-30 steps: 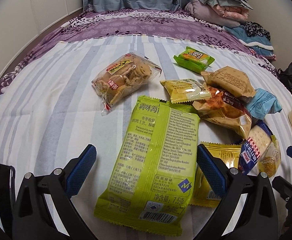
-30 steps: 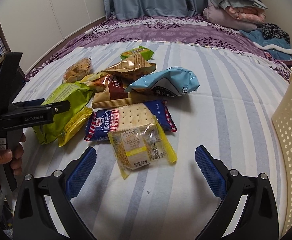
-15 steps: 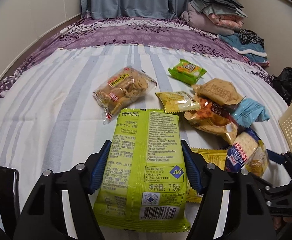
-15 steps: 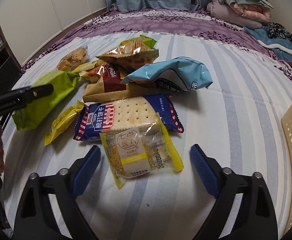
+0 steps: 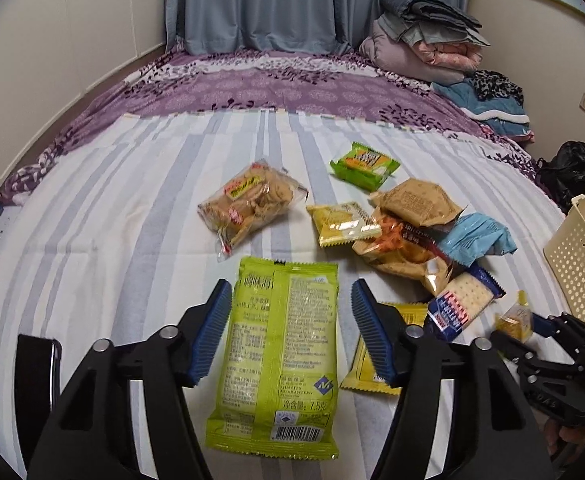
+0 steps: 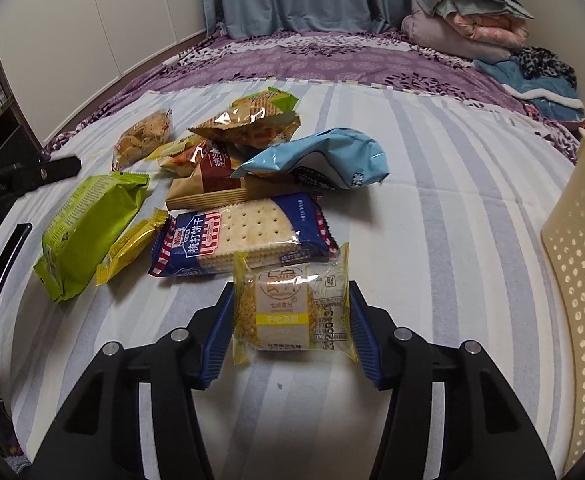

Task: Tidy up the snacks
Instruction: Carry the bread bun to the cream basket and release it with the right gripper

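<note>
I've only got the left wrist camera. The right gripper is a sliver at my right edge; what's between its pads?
Observer: A clear packet with yellow edges. The right gripper is closing on it, with its pads at the wrapper's two side edges.
Operator: Is that packet free of the others?
Observer: No, its far edge overlaps the near edge of the blue cracker pack.
Operator: And my green bag, seen from that side?
Observer: The green bag looks to be lying on the striped sheet, while the left gripper is opening its jaws around it.
</note>
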`<state>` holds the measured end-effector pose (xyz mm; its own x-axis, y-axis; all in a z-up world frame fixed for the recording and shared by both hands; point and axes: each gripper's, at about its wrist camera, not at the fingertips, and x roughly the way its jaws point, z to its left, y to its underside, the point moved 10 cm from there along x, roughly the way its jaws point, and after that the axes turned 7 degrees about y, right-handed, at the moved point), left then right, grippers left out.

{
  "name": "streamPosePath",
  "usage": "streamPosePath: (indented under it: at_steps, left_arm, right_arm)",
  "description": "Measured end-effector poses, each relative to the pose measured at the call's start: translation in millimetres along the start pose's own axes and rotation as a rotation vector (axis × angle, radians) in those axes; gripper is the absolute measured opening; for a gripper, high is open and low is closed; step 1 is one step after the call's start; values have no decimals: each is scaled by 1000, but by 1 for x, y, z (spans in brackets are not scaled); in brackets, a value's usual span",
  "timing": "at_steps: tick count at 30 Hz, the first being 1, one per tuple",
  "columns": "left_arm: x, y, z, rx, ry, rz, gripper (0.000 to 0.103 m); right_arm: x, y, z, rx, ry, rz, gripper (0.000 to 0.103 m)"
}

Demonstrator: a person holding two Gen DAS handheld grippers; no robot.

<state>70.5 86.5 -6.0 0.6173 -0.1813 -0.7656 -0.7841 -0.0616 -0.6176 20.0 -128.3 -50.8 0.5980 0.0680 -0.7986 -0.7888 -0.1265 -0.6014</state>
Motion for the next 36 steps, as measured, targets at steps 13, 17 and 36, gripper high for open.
streamPosePath:
  at_steps: [13, 17, 36]
  left_arm:
    - [47, 38, 12, 26, -41, 104, 72]
    - [36, 32, 13, 19, -48, 79, 69]
    - [-64, -40, -83, 169, 54, -148, 69]
  right_arm:
    - [-9, -1, -12, 44, -16, -11, 54]
    - [-16, -4, -15, 53, -16, -27, 54]
    - [-97, -26, -78, 167, 15, -221, 54]
